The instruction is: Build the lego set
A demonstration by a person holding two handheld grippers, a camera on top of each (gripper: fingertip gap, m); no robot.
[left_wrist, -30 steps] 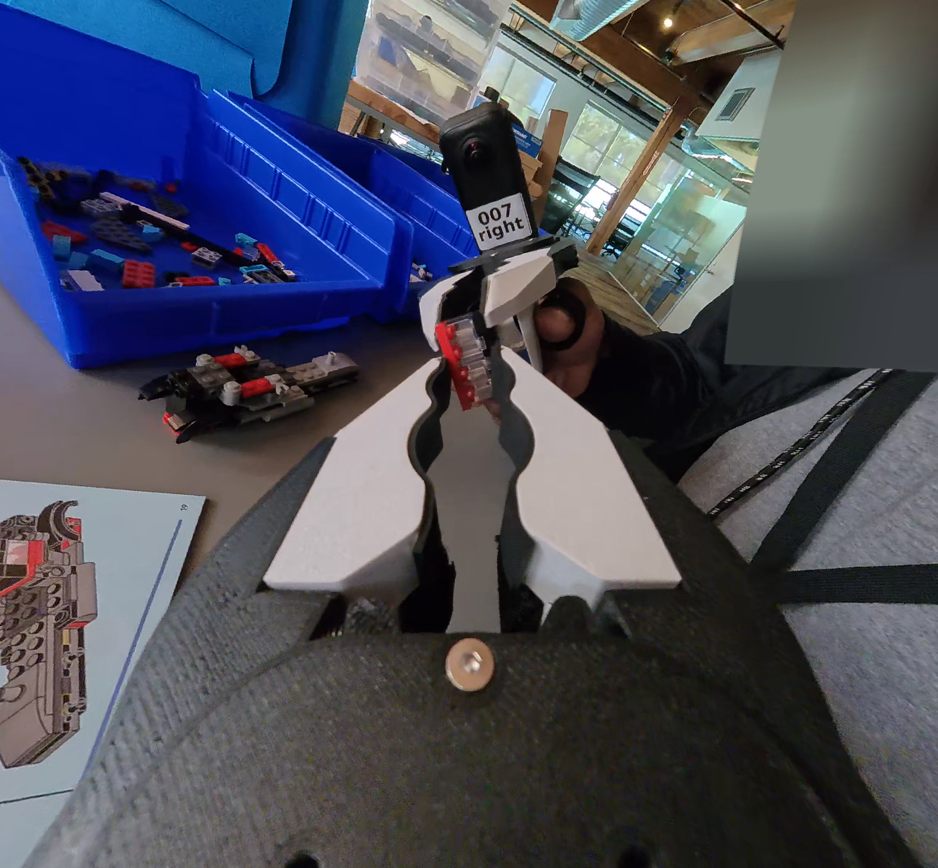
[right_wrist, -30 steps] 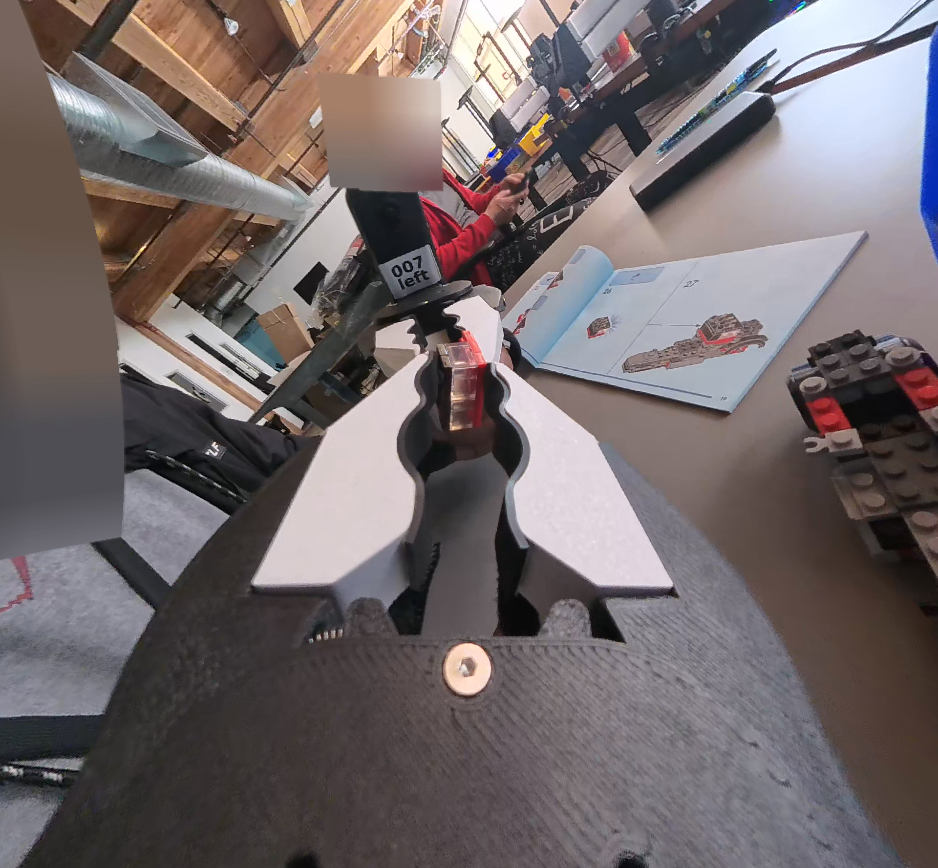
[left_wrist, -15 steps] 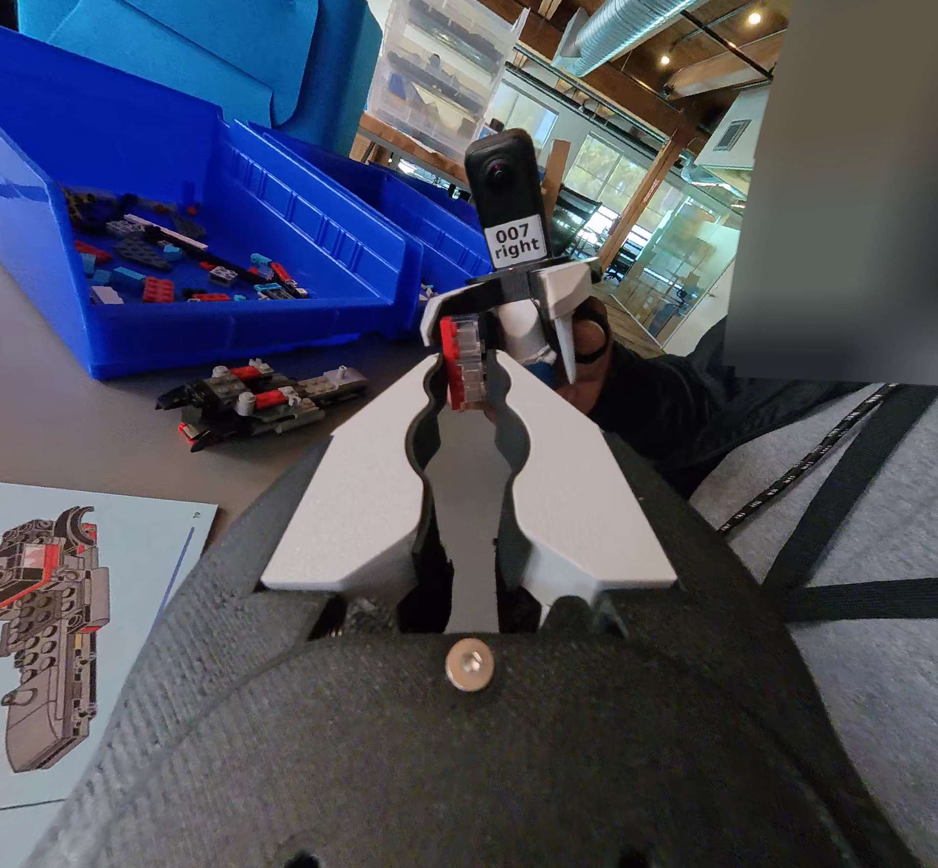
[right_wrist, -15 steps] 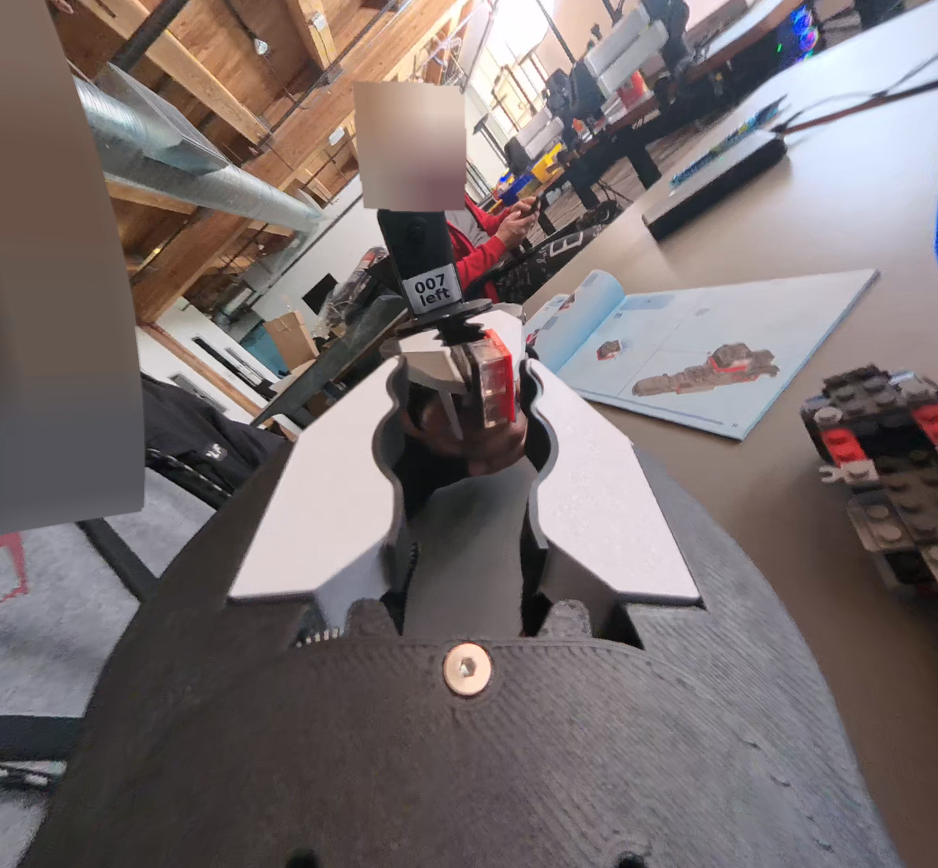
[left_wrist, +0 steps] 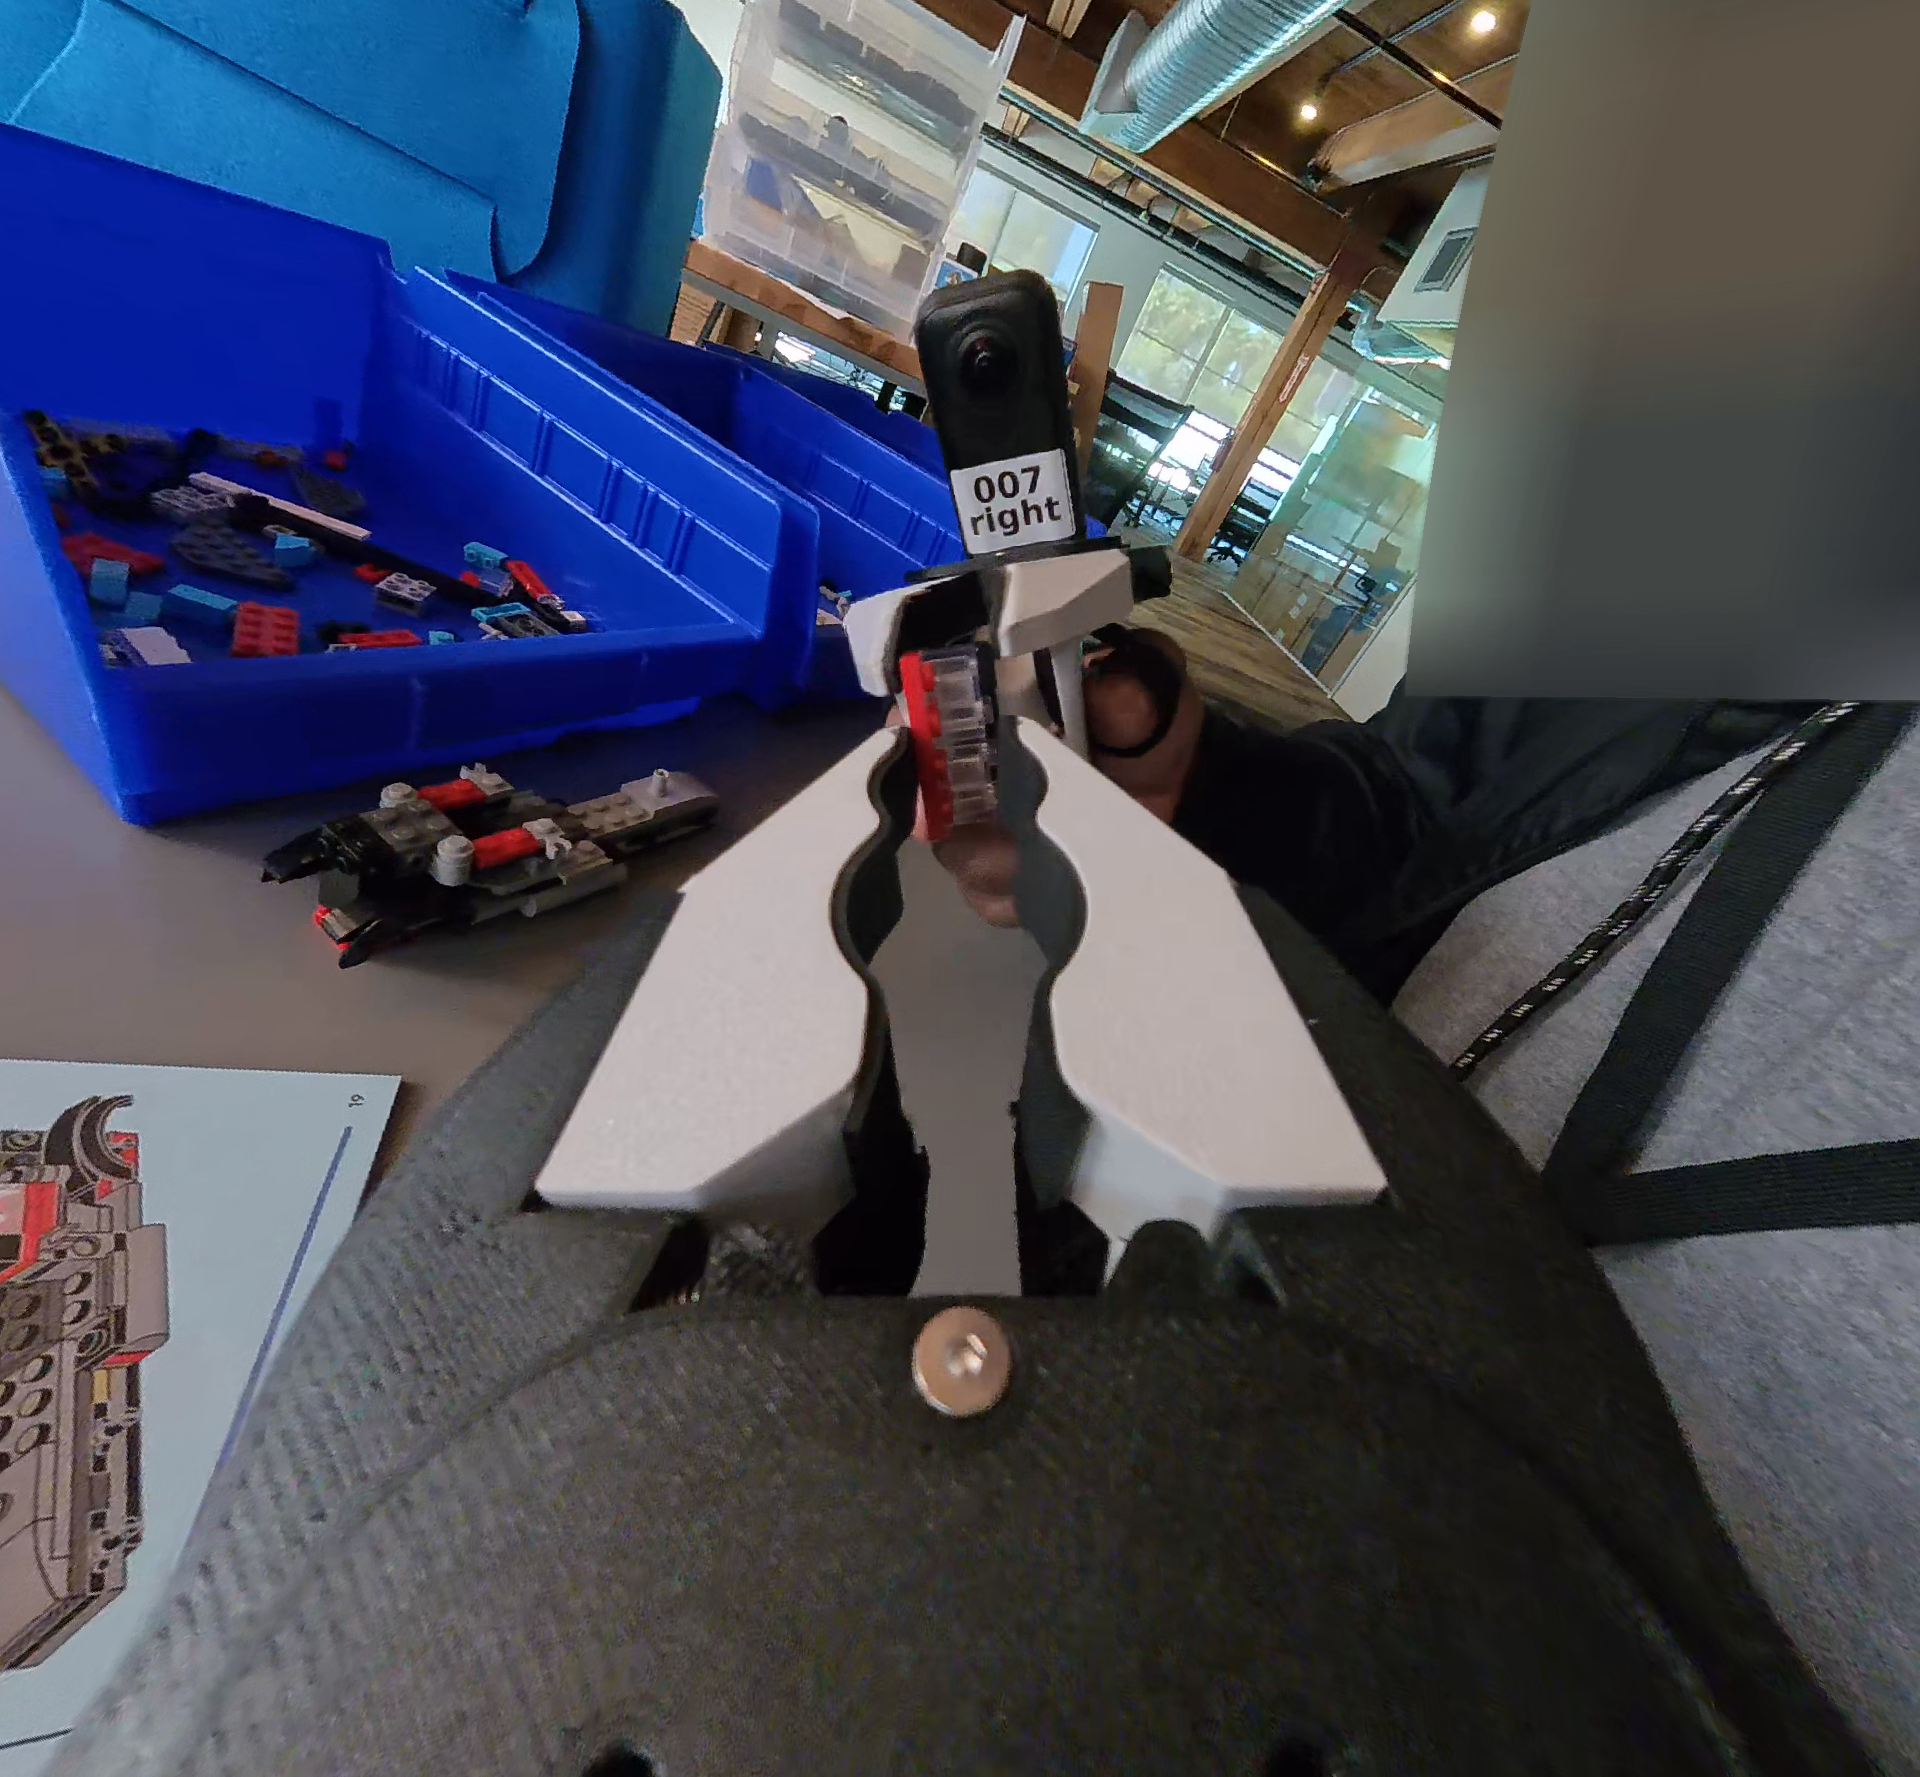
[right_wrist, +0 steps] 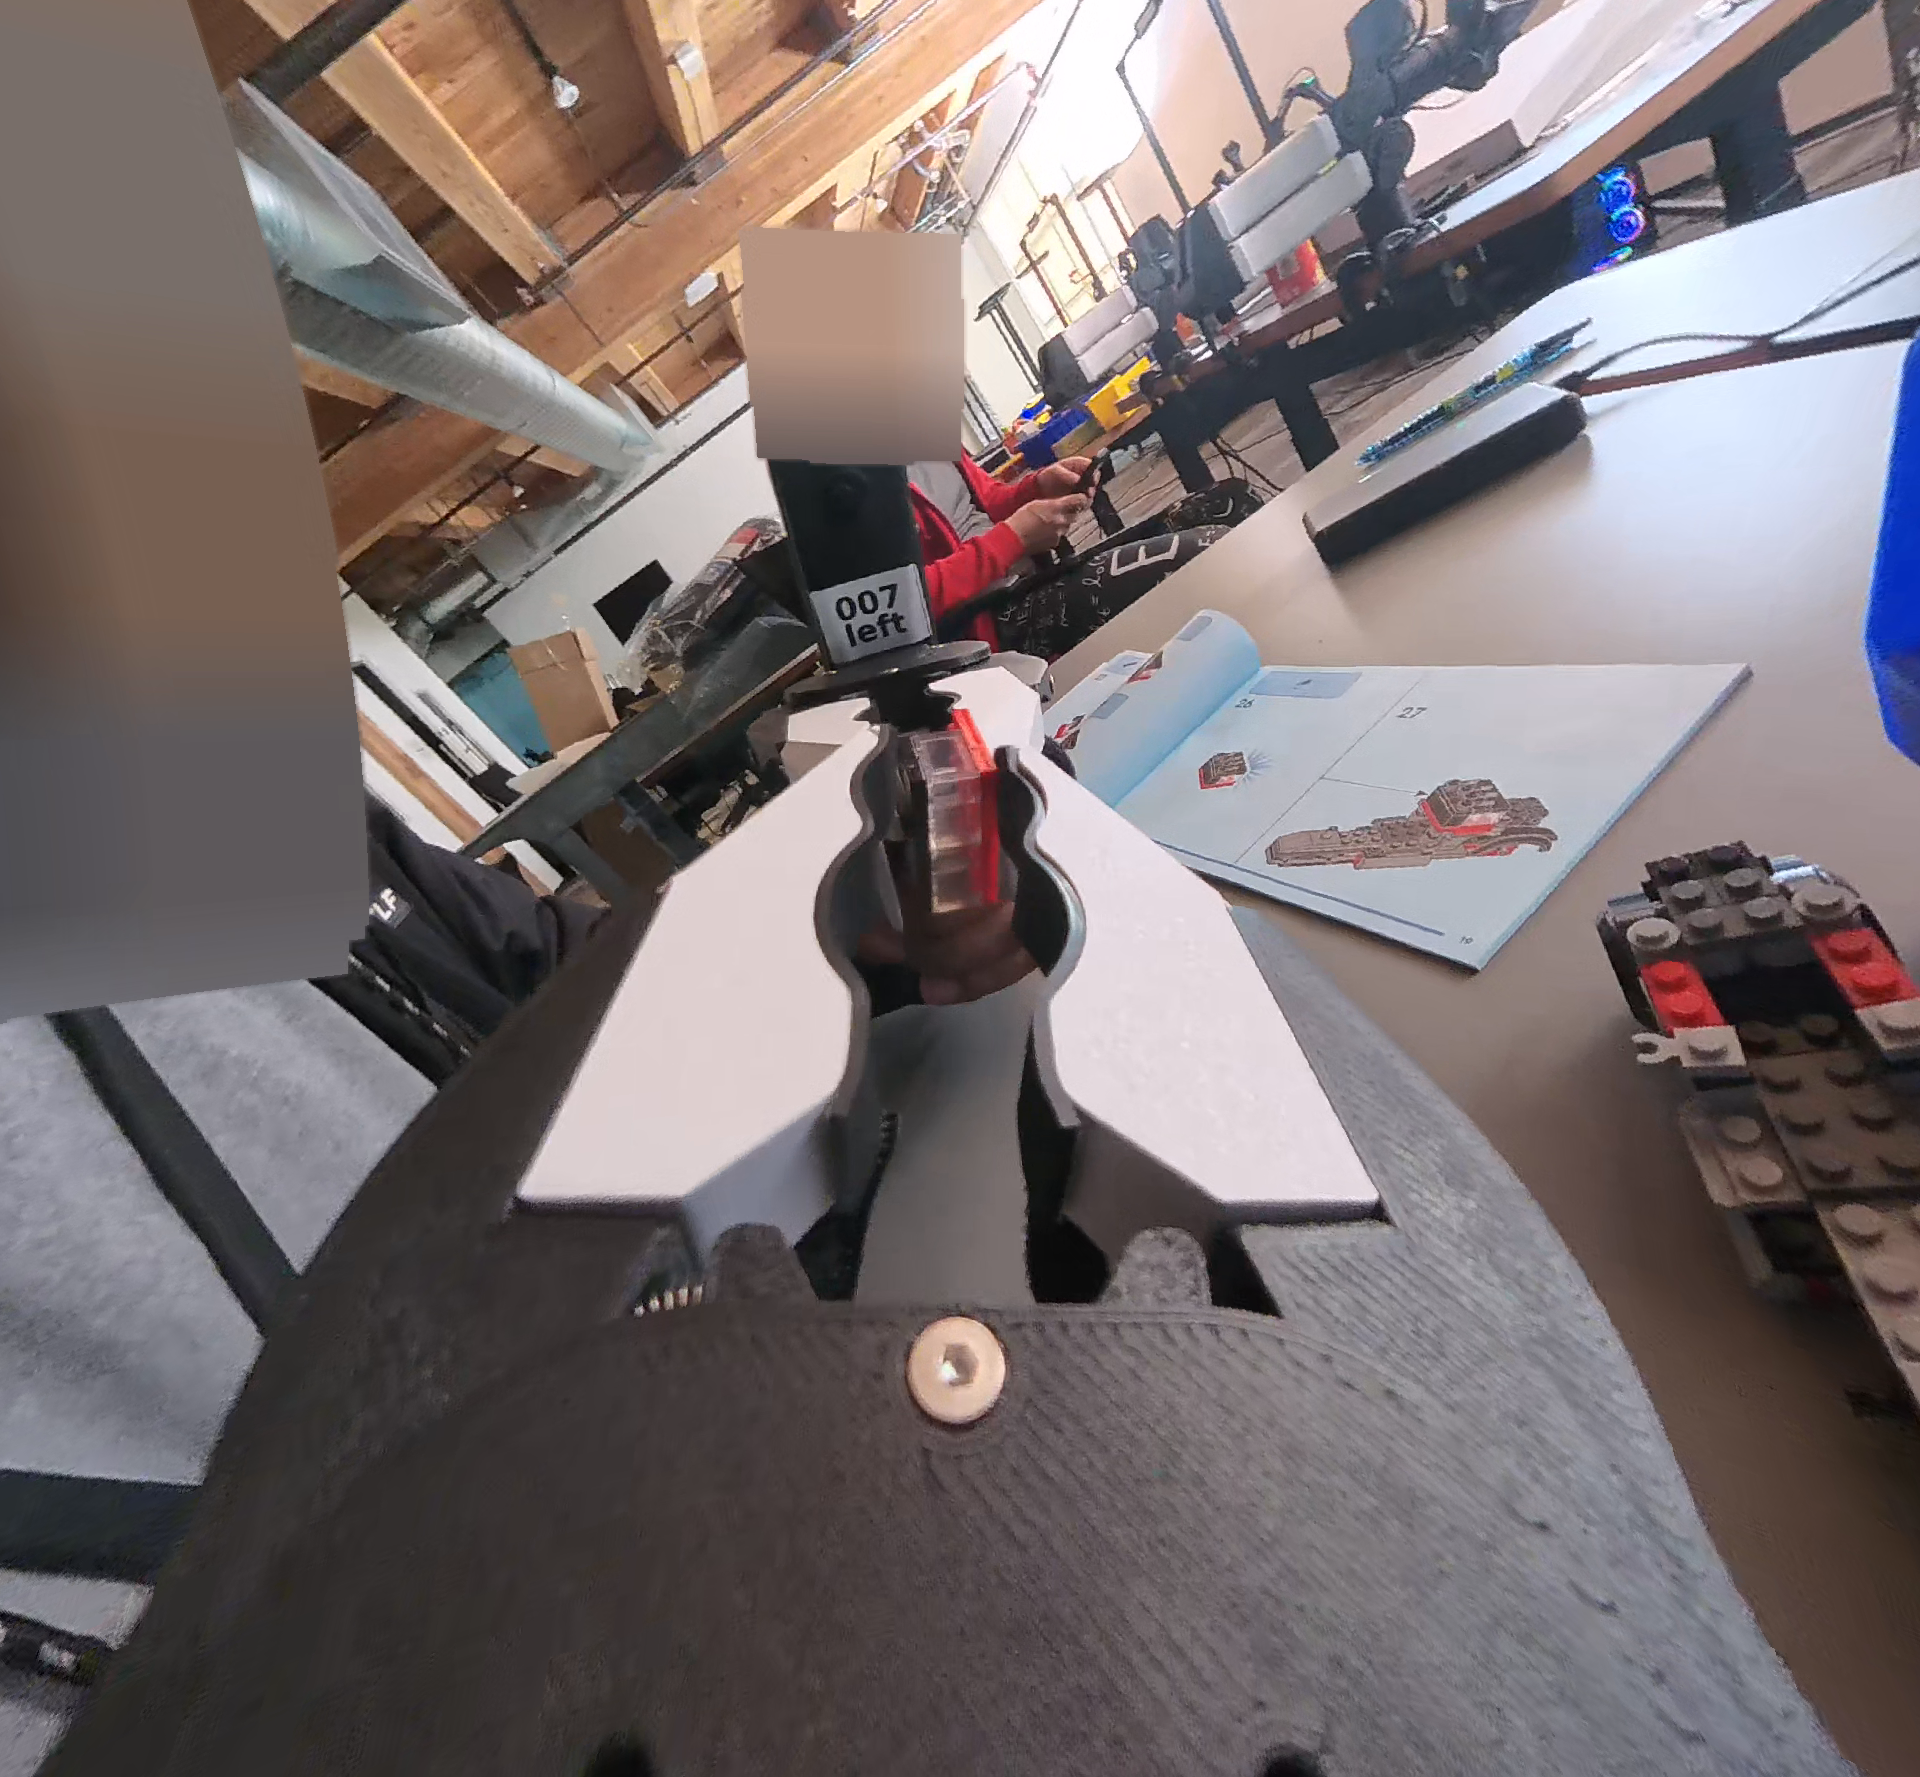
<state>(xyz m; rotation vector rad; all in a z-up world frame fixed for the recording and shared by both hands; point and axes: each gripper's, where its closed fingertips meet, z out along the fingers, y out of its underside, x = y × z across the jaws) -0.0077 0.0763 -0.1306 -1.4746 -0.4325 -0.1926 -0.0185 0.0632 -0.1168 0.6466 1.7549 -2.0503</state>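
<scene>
A small piece, a red plate with clear bricks on it (left_wrist: 961, 761), is held upright in the air between my two grippers, which face each other. My left gripper (left_wrist: 956, 751) is shut on it. My right gripper (right_wrist: 943, 756) is closed around the same piece (right_wrist: 961, 823) from the opposite side and also shows in the left wrist view (left_wrist: 951, 678). The partly built black, grey and red lego model (left_wrist: 488, 844) lies on the table, to the right in the right wrist view (right_wrist: 1787, 1031).
An open instruction booklet (right_wrist: 1403, 771) lies on the grey table (right_wrist: 1610, 605) beside the model. A blue bin (left_wrist: 416, 709) with several loose bricks stands behind the model, with a second blue bin (left_wrist: 831, 480) next to it. A flat black device (right_wrist: 1444, 470) lies farther off. My two grippers' fingertips are within a few centimetres of each other.
The right gripper, shut on the piece a second ago, opened wide half a second ago and has closed on it again. The left gripper kept hold throughout.
</scene>
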